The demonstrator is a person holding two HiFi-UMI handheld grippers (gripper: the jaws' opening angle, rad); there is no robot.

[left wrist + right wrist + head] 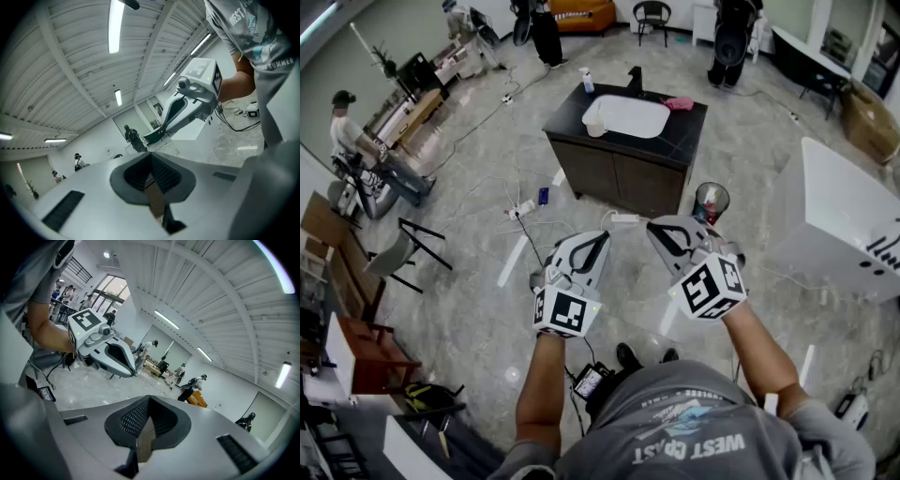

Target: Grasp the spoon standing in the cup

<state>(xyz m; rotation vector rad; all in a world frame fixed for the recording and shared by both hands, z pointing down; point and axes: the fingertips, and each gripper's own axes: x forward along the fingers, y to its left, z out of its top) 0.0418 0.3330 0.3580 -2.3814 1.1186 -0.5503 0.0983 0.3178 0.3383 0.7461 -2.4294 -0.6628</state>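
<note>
A small pale cup [595,126] stands on the left edge of the white sink [628,116], set in a dark counter [680,141] far ahead; whether a spoon is in it is too small to tell. In the head view my left gripper [598,236] and right gripper [661,228] are held side by side over the floor, well short of the counter. Both are shut with nothing between the jaws. Each gripper view looks up at the ceiling: the left gripper [151,157] sees the right gripper [180,110], and the right gripper [149,401] sees the left gripper [110,355].
A soap bottle [587,82], a black tap [635,80] and a pink cloth [679,103] sit on the counter. A bin [711,202] stands at its right corner, and a white cabinet [844,220] further right. Cables and a power strip [523,208] lie on the floor.
</note>
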